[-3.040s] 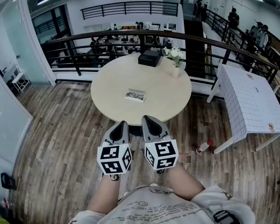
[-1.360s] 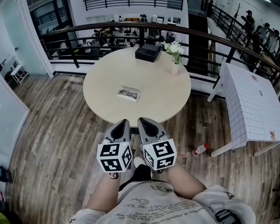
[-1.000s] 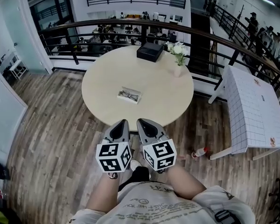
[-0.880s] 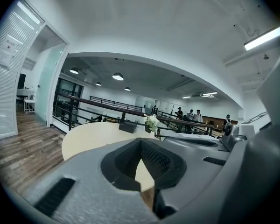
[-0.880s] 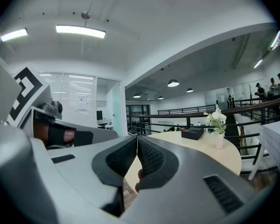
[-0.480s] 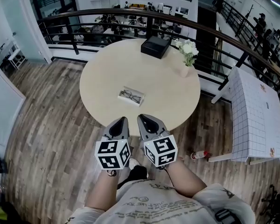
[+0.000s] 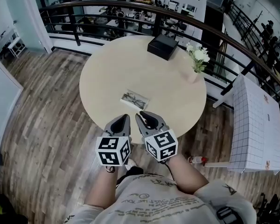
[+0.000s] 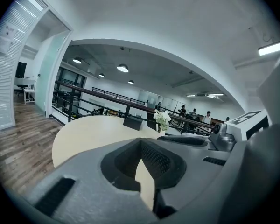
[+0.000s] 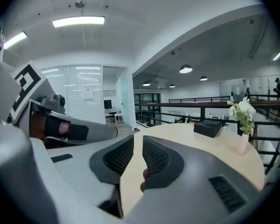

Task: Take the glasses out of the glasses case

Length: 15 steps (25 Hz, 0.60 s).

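Note:
The open white glasses case lies on the round beige table, with the dark-framed glasses inside it. Both grippers hang side by side over the table's near edge, just short of the case and apart from it. My left gripper has its jaw tips touching and holds nothing. My right gripper shows a narrow slit between its jaws, also with nothing in it. Neither gripper view shows the case; both look across the table.
A black box and a vase of white flowers stand at the table's far side. A railing runs behind. A white gridded table is at the right, with a bottle on the wooden floor.
The person has walked up to the table. The table and case now sit nearer, and both grippers reach over the near edge instead of hanging above the floor.

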Motion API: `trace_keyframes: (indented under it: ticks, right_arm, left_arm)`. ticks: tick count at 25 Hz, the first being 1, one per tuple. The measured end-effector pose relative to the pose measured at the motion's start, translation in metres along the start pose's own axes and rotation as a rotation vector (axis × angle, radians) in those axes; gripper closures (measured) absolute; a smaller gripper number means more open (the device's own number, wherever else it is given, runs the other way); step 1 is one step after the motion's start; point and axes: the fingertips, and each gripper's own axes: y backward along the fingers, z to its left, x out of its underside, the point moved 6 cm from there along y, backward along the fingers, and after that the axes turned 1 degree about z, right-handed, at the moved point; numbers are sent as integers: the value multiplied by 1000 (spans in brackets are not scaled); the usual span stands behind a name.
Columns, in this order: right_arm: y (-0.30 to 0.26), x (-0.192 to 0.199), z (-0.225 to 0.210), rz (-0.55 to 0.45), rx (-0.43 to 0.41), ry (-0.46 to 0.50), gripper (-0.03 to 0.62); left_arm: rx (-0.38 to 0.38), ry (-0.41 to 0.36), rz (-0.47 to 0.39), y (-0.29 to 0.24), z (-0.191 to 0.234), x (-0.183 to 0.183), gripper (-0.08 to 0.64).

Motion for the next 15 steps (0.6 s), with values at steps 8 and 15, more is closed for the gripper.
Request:
trace_keyframes:
  ticks: [8,15]
  right_arm:
    - [-47,19,-31,109,21,43,520]
    - [-95,48,-62,275,-10,117,489]
  left_arm:
    - [-43,13,18,-24,25,5,548]
    - [-83,26,55,-36,39,12,548]
